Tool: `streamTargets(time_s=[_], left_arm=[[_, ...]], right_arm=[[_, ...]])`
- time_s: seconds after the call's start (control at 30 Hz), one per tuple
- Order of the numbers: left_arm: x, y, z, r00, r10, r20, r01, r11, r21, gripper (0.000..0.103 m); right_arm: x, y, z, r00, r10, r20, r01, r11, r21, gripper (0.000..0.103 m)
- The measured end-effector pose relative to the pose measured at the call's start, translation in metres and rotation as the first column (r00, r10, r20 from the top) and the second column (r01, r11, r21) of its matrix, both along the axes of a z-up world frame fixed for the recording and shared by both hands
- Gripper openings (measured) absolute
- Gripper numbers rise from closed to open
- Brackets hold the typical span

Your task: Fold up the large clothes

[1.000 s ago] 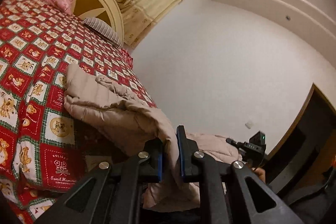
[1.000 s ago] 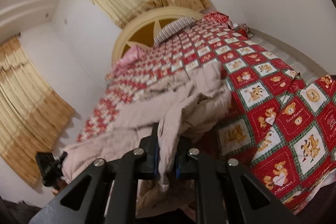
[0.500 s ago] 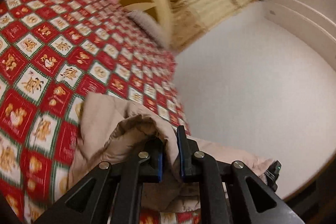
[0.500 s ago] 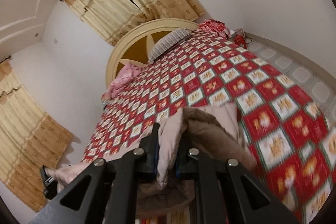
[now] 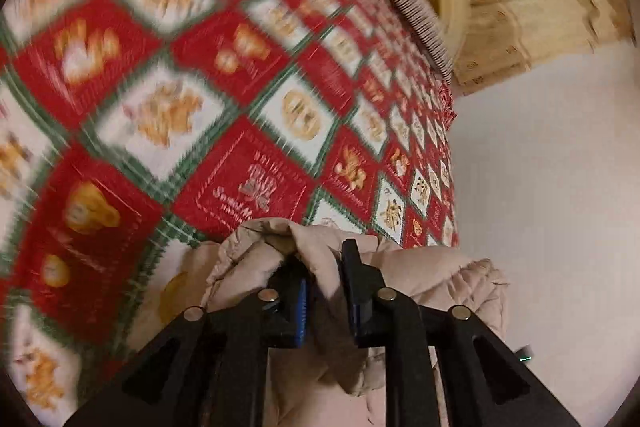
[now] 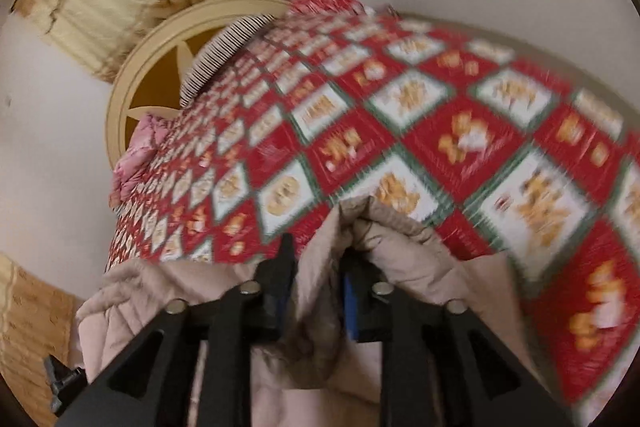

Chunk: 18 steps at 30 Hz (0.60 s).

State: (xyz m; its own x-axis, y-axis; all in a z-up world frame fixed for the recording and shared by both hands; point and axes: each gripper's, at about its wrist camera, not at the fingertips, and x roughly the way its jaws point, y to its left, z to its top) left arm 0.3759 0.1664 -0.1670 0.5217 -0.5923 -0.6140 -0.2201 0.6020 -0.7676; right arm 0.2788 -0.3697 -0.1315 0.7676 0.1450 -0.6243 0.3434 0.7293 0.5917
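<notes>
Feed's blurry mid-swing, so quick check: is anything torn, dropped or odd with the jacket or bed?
Nothing stands out. The left gripper and right gripper each pinch a bunched fold of the beige padded jacket, with no tear showing. The red quilt looks flat, though motion blur hides fine detail.

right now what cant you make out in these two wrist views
- Beige padded garment: what kind it is and how far it is folded; the left gripper and the bottom edge of the left view hide it.
- The same in the right view, behind the right gripper.
- Red patchwork quilt: motifs and lettering smeared by motion blur in both views.
- Pink bundle by the headboard: too small and blurred.
</notes>
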Motion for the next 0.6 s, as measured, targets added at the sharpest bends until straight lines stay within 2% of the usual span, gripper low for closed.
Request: streamTargets(time_s=[0.07,0.17,0.23,0.27,0.3,0.33,0.37,0.4,0.43,0.47,0.5,0.57,0.6], left_arm=[[0.005,0.006,-0.01,1.0,-0.002,-0.016,0.0,0.995,-0.095,0.02],[0.002,0.022,-0.011,1.0,-0.01,-0.014,0.006,0.98,-0.2,0.023],[-0.002,0.035,-0.002,1.0,0.009,-0.017,-0.013,0.974,-0.226,0.027],[-0.007,0.042,0.008,1.0,0.024,0.001,-0.023,0.979,-0.205,0.029],[-0.012,0.049,0.022,0.999,0.045,0.031,-0.04,0.989,-0.145,0.036],[-0.017,0.052,0.036,0.996,0.068,0.055,-0.064,0.995,-0.072,0.052],[-0.024,0.056,0.052,0.992,0.096,0.086,-0.099,0.995,0.026,0.063],[-0.03,0.06,0.066,0.985,0.125,0.123,-0.138,0.985,0.105,0.076],[-0.036,0.063,0.08,0.976,0.146,0.164,-0.172,0.973,0.155,0.077],[-0.043,0.063,0.094,0.969,0.152,0.194,-0.191,0.961,0.199,0.077],[-0.046,0.06,0.102,0.967,0.145,0.211,-0.195,0.95,0.242,0.077],[-0.051,0.036,0.122,0.965,0.085,0.25,-0.178,0.909,0.378,0.077],[-0.054,0.017,0.129,0.961,0.03,0.273,-0.153,0.883,0.443,0.077]], right_arm=[[0.004,-0.002,-0.017,1.0,-0.008,-0.006,0.009,1.0,0.022,0.033],[0.002,0.003,-0.016,1.0,0.003,0.009,-0.002,1.0,-0.028,0.039],[-0.002,0.003,-0.014,1.0,0.014,0.015,-0.014,0.999,-0.038,0.041],[-0.002,0.003,-0.014,1.0,0.016,0.021,-0.015,1.0,-0.027,0.042],[-0.005,0.001,-0.011,0.999,0.013,0.029,-0.013,1.0,-0.008,0.043],[-0.008,-0.001,-0.009,0.999,0.01,0.04,-0.01,1.0,0.004,0.047],[-0.014,-0.002,-0.001,0.998,-0.001,0.066,0.0,1.0,0.018,0.05],[-0.021,-0.002,0.007,0.996,-0.01,0.092,0.008,1.0,0.026,0.06],[-0.033,-0.004,0.02,0.991,-0.018,0.134,0.014,0.999,0.031,0.068],[-0.044,-0.005,0.033,0.986,-0.032,0.164,0.029,0.999,0.016,0.082],[-0.056,-0.005,0.046,0.98,-0.048,0.194,0.051,0.999,-0.009,0.085],[-0.082,0.002,0.081,0.96,-0.063,0.274,0.099,0.988,-0.119,0.083],[-0.089,0.012,0.097,0.959,-0.036,0.283,0.097,0.973,-0.208,0.07]])
